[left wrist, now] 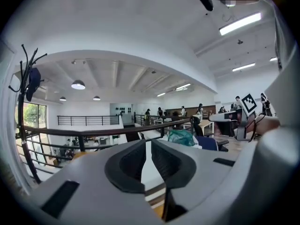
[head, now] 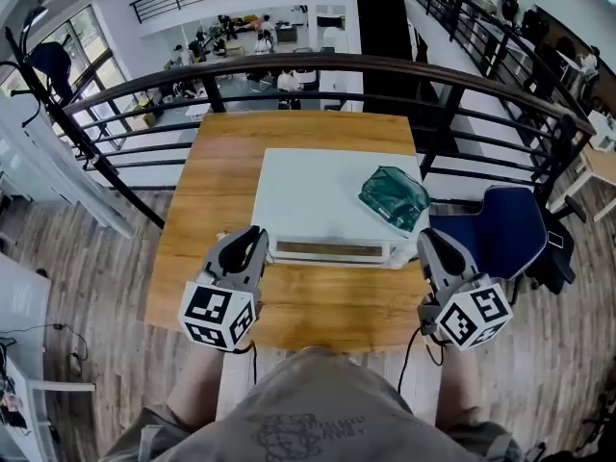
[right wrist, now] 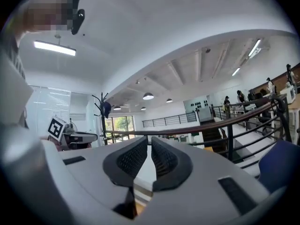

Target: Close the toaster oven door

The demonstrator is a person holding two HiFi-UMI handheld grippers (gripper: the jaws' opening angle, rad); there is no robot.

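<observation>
shirt (head: 310,407) cropped, toaster oven door (head: 327,250) barely visible

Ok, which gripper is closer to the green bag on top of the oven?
The right gripper: the green bag lies on the toaster oven's right side, just beyond it. The left gripper sits at the front left corner, farther away.

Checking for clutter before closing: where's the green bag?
Head view: the green bag lies atop the white toaster oven, at its right edge, near the blue chair.
</observation>
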